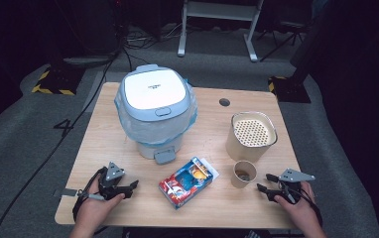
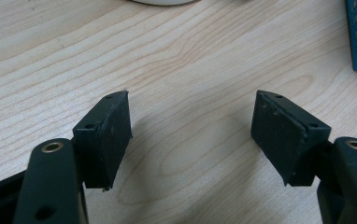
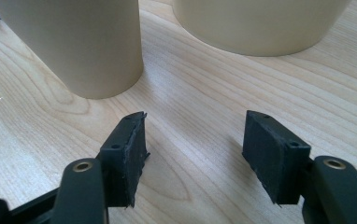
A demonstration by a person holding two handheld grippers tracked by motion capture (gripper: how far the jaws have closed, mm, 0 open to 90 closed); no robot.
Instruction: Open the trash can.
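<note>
Left gripper (image 1: 128, 187) & right gripper (image 1: 264, 182) rest on table (image 1: 217, 208) w/ jaws apart, nothing grasped; paper cup (image 1: 243, 173) just beside right.

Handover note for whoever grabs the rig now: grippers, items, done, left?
Left gripper: open, empty, low over the table near its front left.
Right gripper: open, empty, jaws pointing at the small paper cup.
Items: snack box flat at front centre; lidded bin with liner behind it; large tan container behind the cup.
Done: nothing picked up.
Left: judging by its aim, probably grasping the cup.
</note>
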